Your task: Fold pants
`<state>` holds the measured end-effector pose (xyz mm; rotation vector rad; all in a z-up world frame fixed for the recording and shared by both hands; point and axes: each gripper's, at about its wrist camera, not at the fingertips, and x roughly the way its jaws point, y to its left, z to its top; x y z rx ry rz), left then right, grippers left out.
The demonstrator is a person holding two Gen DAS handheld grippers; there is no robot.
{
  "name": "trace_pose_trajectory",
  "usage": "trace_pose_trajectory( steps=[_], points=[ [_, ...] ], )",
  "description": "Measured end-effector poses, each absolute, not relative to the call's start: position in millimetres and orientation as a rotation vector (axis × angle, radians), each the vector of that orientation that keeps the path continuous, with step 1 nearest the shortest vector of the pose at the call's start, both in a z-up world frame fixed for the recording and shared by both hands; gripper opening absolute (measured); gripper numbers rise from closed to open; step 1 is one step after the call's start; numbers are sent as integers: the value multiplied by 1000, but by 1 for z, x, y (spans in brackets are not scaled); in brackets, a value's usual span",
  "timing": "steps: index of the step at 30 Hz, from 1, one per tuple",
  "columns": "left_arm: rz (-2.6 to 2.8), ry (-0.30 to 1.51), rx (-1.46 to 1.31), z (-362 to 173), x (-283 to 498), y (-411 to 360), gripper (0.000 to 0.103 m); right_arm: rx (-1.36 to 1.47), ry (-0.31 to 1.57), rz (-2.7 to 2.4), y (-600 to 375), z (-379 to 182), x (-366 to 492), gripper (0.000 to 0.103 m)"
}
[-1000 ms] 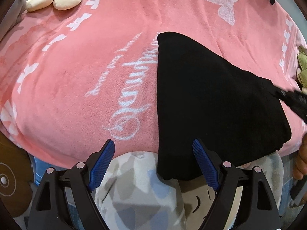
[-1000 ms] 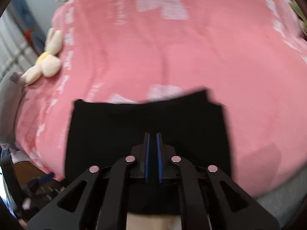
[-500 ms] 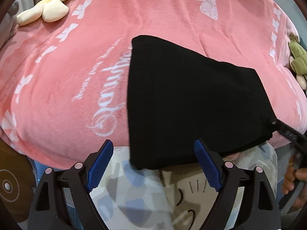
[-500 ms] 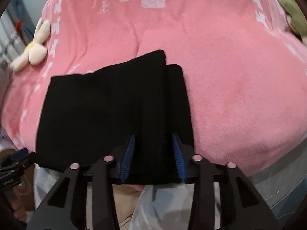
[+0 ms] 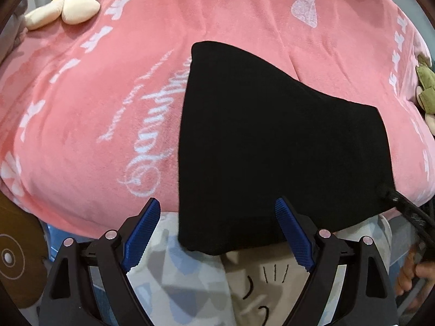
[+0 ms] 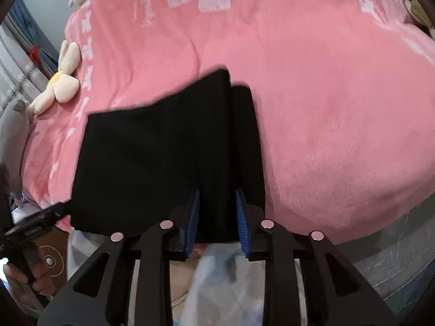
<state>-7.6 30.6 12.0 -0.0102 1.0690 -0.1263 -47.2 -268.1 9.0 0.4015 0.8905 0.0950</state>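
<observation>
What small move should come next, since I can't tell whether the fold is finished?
Probably lift the right gripper clear. Its jaws have just been opening, the near edge of the black pants between them unpinched. The pants lie folded flat on the pink blanket, and the left gripper hangs open.

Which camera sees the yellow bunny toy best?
The left wrist view: the cream plush toy lies large and sharp on the pink blanket. The right wrist view shows it smaller, near the left edge.
</observation>
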Motion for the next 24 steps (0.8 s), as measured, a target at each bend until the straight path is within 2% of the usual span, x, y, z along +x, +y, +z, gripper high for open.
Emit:
trace_pose_trajectory(
  steps=[1, 4, 5, 7, 8, 13, 15, 17, 20, 21, 24],
  points=[
    [-124, 1069, -11, 12, -7, 30, 84, 384, 861, 74, -268, 18, -47, 39],
    [-122, 1064, -4, 11, -4, 26, 84, 328, 801, 56, -265, 42, -43, 38],
    [-120, 1064, 3, 10, -2, 24, 84, 319, 781, 84, -260, 52, -38, 35],
    [-118, 1060, 13, 9, 0, 21, 84, 293, 771, 137, -255, 59, -20, 21],
    [-116, 1060, 18, 8, 1, 19, 84, 272, 769, 166, -248, 62, -9, 17],
    [-111, 1074, 19, 3, 8, 17, 85, 185, 853, 196, -223, 36, 60, 12],
    [-111, 1074, 19, 0, 10, 18, 87, 158, 935, 108, -233, 3, 89, 4],
    [-124, 1081, 7, -3, 12, 18, 88, 260, 910, 110, -241, 6, 88, 4],
    [-122, 1078, 23, -3, 13, 18, 88, 293, 820, 121, -244, 32, 63, 12],
    [-124, 1077, 27, -3, 13, 18, 89, 250, 838, 101, -243, 28, 60, 17],
    [-122, 1078, 15, -5, 15, 20, 93, 209, 887, 71, -249, 10, 49, 16]
  ],
)
